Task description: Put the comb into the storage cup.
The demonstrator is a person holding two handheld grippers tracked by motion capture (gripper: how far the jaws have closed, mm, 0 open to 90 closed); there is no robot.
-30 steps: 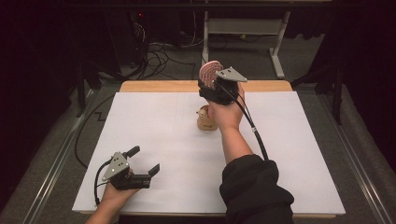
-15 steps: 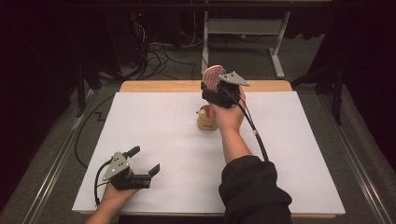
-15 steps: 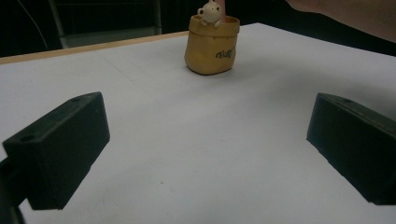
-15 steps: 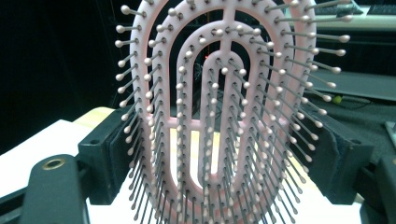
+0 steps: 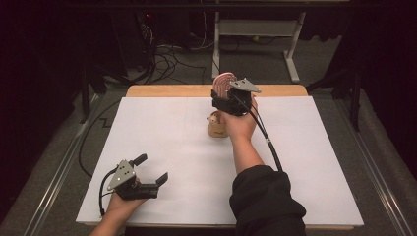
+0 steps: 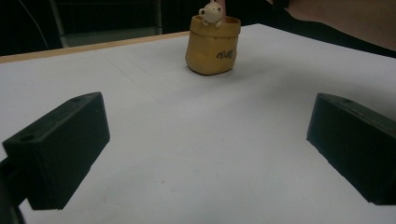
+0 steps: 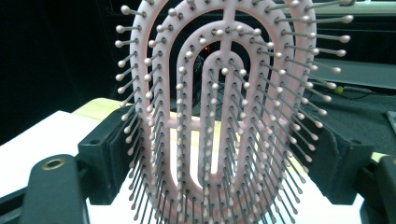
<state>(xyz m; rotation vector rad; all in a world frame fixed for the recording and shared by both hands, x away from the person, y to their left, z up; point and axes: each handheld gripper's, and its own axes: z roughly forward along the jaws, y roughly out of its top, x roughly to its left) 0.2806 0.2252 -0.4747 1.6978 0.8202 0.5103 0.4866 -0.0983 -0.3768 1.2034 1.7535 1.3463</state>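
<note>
Bristles of a pink vented hairbrush (image 7: 224, 116) face the right gripper view's camera, its head clamped between the jaws of the right gripper (image 5: 227, 96), held up near the far edge of the tabletop (image 5: 162, 132). Just beside that hand, on the white sheet, stands a small yellow pot (image 6: 212, 44) with a pale figure (image 6: 211, 10) peeking over its rim. The left gripper (image 5: 147, 172) rests near the tabletop's near left corner, jaws spread wide around nothing, well apart from the pot.
</note>
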